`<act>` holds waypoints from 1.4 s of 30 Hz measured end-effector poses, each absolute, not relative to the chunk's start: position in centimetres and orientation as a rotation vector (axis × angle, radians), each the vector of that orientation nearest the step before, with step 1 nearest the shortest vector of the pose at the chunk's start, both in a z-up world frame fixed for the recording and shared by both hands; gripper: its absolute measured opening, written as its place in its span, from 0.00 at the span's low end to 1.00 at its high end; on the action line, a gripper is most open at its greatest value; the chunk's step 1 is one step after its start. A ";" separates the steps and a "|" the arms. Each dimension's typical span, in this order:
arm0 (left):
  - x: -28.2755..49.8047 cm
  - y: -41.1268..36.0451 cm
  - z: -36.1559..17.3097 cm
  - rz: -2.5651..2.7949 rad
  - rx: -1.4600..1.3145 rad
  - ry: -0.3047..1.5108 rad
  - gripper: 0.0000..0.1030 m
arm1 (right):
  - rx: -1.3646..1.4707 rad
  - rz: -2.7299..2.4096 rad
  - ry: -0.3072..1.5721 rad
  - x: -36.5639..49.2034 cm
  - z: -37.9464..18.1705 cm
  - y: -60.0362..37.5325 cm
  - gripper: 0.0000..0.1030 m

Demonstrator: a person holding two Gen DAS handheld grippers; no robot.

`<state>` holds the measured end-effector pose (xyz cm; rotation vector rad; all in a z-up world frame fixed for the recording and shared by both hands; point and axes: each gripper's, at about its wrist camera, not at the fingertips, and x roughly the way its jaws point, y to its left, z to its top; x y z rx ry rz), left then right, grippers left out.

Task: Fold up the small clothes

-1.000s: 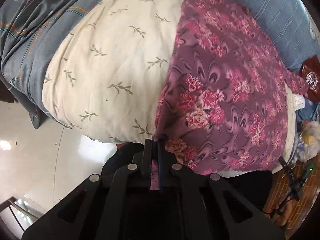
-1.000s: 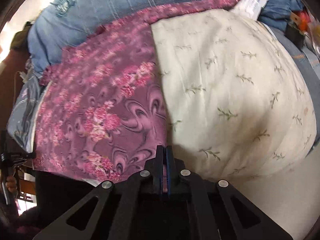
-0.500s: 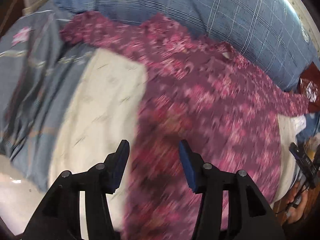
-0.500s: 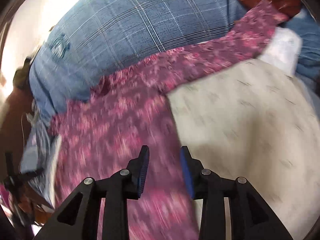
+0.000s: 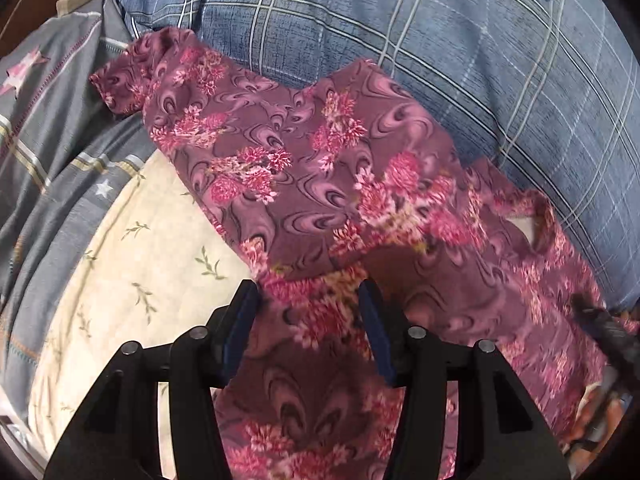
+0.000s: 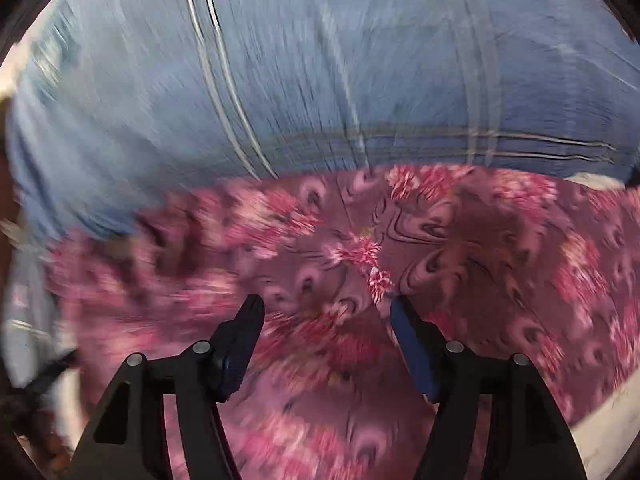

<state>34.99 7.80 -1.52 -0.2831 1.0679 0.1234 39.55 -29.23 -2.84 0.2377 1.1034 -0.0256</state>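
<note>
A purple garment with pink flowers [image 5: 320, 184] lies spread on a cream quilt [image 5: 132, 264], its sleeve reaching the upper left and its neck opening at the right. My left gripper [image 5: 308, 300] is open and empty, low over the garment's middle. In the right wrist view the same garment [image 6: 420, 240] fills the lower half, blurred by motion. My right gripper [image 6: 326, 312] is open and empty just above it.
A blue plaid pillow [image 5: 440, 40] lies behind the garment and fills the upper part of the right wrist view [image 6: 280, 72]. A grey blanket with stars [image 5: 48, 128] lies at the left. The other gripper's dark tip [image 5: 604, 320] shows at the right edge.
Both grippers were shut on the garment's hem a second ago. They let go, opened wide and moved forward over the garment toward the pillow.
</note>
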 end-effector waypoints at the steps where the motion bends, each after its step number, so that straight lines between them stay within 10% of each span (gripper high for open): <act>1: 35.2 7.9 -1.6 0.130 -0.280 1.067 0.50 | 0.183 -0.046 1.135 40.2 -3.8 -28.6 0.73; 3: 35.1 8.2 -1.6 0.130 -0.301 1.059 0.50 | -0.008 -0.066 1.083 40.7 -4.3 -26.4 0.60; 5: 34.9 8.2 -1.4 0.125 -0.293 1.044 0.50 | -0.070 -0.019 1.056 40.8 -4.2 -25.1 0.00; 9: 34.2 8.9 0.3 0.119 -0.341 0.967 0.50 | -0.069 -0.009 1.053 41.1 -3.4 -26.0 0.02; 13: 33.7 7.7 0.6 0.105 -0.350 0.897 0.82 | 0.110 -0.078 1.054 40.9 -4.2 -29.8 0.02; 20: 35.7 3.2 -3.5 0.153 -0.057 1.014 0.82 | 0.310 -0.081 0.877 33.4 0.7 -37.0 0.10; 24: 35.6 2.9 -3.3 0.157 -0.060 1.002 0.82 | 0.396 -0.424 0.705 24.7 4.4 -49.3 0.36; 36: 35.0 1.7 -4.1 0.201 -0.005 0.970 0.84 | 0.684 -0.647 0.618 17.9 2.3 -65.7 0.41; 42: 34.9 1.5 -4.1 0.201 -0.011 0.967 0.85 | 0.585 -0.632 0.579 20.5 3.2 -62.7 0.15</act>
